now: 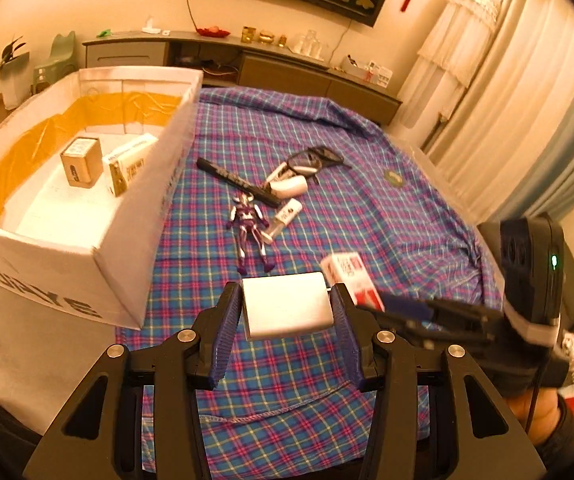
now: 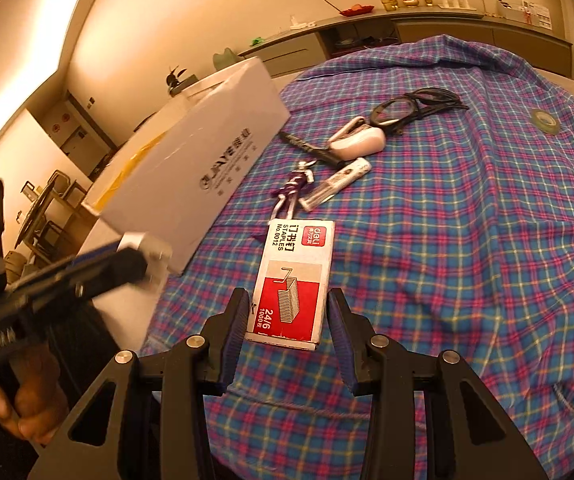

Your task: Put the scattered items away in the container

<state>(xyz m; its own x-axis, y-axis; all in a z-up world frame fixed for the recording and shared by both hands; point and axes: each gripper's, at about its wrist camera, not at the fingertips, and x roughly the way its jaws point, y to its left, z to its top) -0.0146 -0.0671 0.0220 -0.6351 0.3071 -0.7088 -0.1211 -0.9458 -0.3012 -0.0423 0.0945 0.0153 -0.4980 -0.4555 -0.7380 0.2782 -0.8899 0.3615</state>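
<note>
1. Box (image 1: pixel 87 264), white cardboard with yellow tape inside, sits at the left edge of the plaid bedspread (image 1: pixel 367 208); 2 small cartons already lie in it.
2. Left gripper (image 1: pixel 287 308) is part-open around a smooth white block (image 1: pixel 287 306), ribbed blue pads pressing its 2 short sides. The box lies up and to the left of it, so this hand is the nearer one for a drop.
3. Mid-spread lie a purple figure (image 1: pixel 249 226), a black pen (image 1: pixel 239 182), a white stapler (image 1: pixel 287 186), a small tube (image 1: pixel 287 216) and glasses (image 1: pixel 315 160), all close together.
4. Right gripper (image 2: pixel 287 320) is narrowly open, clamped on a flat red-and-white staples box (image 2: pixel 293 280), whose long axis runs straight ahead along the fingers. The container lies to its left, past the other hand.
5. Tape roll (image 2: pixel 545 120) lies apart near the far right edge.
</note>
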